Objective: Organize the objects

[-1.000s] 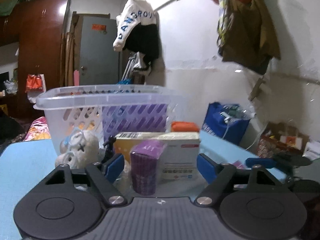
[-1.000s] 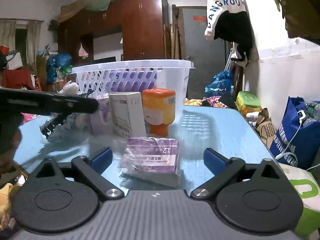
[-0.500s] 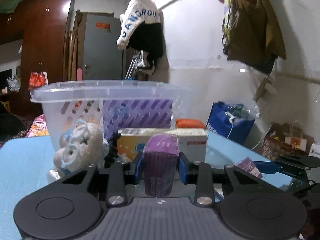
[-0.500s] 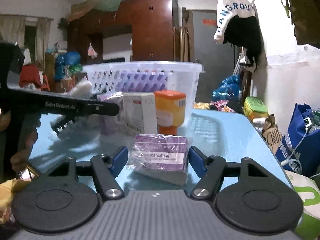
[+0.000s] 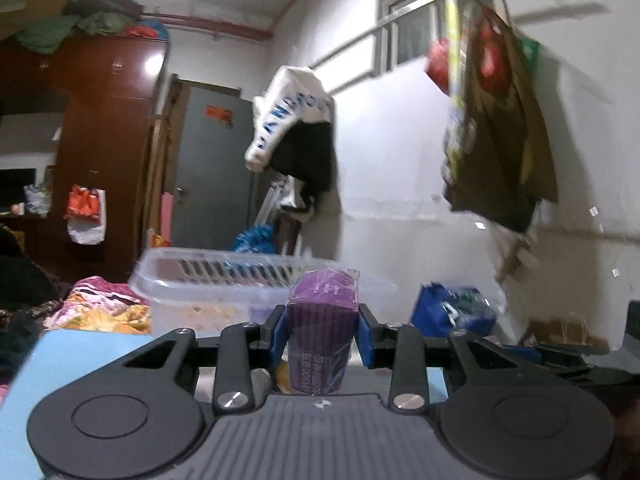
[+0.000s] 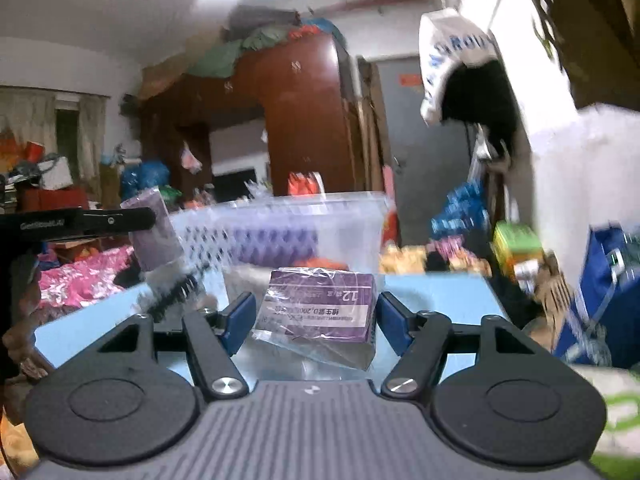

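Observation:
My left gripper (image 5: 322,332) is shut on an upright purple box (image 5: 322,328) and holds it raised, level with the rim of the clear plastic basket (image 5: 224,280) behind it. My right gripper (image 6: 316,316) is shut on a flat purple box (image 6: 320,304) wrapped in film, lifted off the blue table (image 6: 432,292). The basket (image 6: 304,220) stands just beyond it. In the right wrist view the left gripper's black arm (image 6: 80,222) comes in from the left with its purple box (image 6: 154,232).
An orange-lidded jar (image 6: 328,261) peeks out behind the right box. Blue bags (image 5: 452,312) and clutter lie off the table's right side. A bed with bright cloth (image 5: 100,308) lies to the left. Clothes hang on the wall (image 5: 496,132).
Both grippers have lifted their purple boxes off the table. The views tilted upward and the basket now sits lower in both.

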### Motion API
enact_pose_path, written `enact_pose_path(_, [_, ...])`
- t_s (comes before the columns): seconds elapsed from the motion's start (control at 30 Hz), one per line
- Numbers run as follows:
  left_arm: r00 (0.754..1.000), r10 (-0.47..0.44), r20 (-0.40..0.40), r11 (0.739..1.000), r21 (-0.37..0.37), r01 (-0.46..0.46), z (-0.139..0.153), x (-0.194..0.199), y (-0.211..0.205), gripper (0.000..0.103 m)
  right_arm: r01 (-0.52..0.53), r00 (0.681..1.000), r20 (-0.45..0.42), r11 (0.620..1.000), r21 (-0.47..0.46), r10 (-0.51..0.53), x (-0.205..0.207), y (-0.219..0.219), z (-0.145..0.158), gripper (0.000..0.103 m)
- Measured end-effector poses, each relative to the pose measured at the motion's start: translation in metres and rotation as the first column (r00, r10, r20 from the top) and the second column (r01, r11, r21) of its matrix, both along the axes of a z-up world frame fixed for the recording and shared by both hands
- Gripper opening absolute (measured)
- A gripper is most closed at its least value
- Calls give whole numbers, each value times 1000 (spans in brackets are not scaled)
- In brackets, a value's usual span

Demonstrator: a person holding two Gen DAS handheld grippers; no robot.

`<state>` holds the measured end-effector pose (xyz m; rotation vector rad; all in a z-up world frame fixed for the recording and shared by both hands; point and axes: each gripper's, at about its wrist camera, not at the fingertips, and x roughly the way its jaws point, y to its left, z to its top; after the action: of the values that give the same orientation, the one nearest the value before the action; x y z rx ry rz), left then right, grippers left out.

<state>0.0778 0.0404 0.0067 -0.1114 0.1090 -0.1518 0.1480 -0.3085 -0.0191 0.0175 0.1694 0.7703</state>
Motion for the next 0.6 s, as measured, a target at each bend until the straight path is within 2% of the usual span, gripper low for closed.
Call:
enact_pose_path(0.1, [1000, 21, 6, 999, -31, -21, 14, 6, 11, 39, -17, 998, 57, 1000, 8, 16, 8, 13, 19, 69])
enact_pose_path(0.23, [999, 46, 4, 999, -23, -46, 33, 21, 17, 39, -59, 996, 66, 998, 27, 57, 27, 32, 48, 69])
enact_pose_path(0.33, [998, 66, -2, 998, -17, -66, 49, 37, 22, 39, -53, 996, 71, 999, 5, 53, 45, 52, 71, 69])
enact_pose_path(0.47, [991, 109, -79, 993, -29, -111, 67, 81, 34, 39, -55, 998, 18, 998, -42, 56, 81, 83, 92, 69])
enact_pose_path(0.6, [970, 119, -212, 990, -43, -131, 62, 128, 46, 39, -9, 998, -67, 991, -130, 1, 122, 117, 93, 69])
